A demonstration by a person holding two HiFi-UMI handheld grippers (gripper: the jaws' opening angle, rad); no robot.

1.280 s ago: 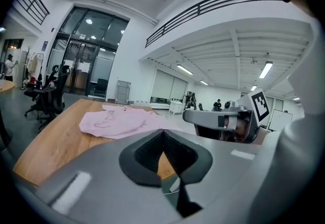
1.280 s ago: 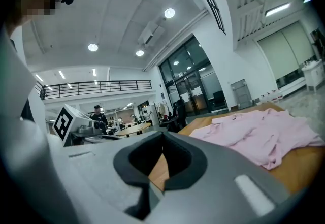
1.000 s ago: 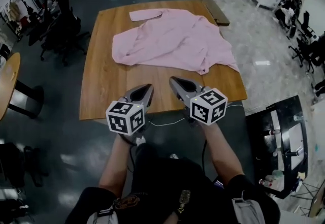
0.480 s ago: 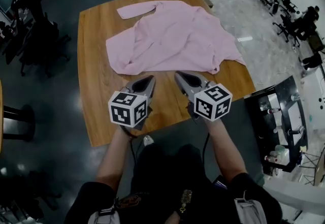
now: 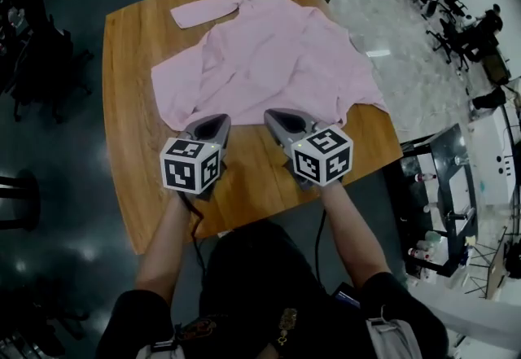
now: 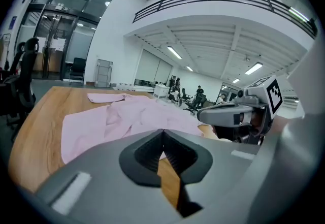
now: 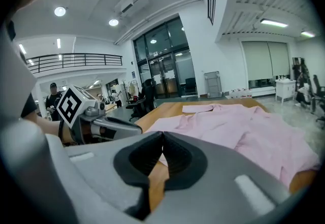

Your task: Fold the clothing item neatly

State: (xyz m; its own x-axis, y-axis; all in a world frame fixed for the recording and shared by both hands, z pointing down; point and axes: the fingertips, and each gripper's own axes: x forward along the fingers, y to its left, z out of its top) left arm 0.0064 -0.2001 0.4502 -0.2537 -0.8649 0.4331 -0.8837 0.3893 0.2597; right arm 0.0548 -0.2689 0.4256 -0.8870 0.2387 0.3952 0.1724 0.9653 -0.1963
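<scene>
A wooden worktop [image 5: 134, 186] with rounded corners fills the middle of the head view, standing on a dark, glossy floor [image 5: 57, 211]. A pink shirt [image 5: 269, 64] lies rumpled and roughly spread over the far half of the worktop. It reaches the right edge, where one fold comes to the brink near the right near corner. One sleeve [image 5: 203, 12] stretches flat toward the far left corner. The shirt's near hem runs across the middle of the worktop, and the near half is bare wood.

The person's two forearms reach in over the near edge, one hand-held gripper in each hand. The left hand-held gripper [image 5: 216, 119] and the right hand-held gripper [image 5: 273, 116] sit side by side, apart from each other, and point toward the far edge with their tips by the shirt's near hem. In each gripper view the jaws are pressed together with nothing between them. Bare wood shows below the tips and pink cloth just beyond. Whether either tip touches the cloth cannot be told.

Each carries a cube with square markers, the left cube [image 5: 190, 166] and the right cube [image 5: 323, 155], over the near part of the worktop.
</scene>
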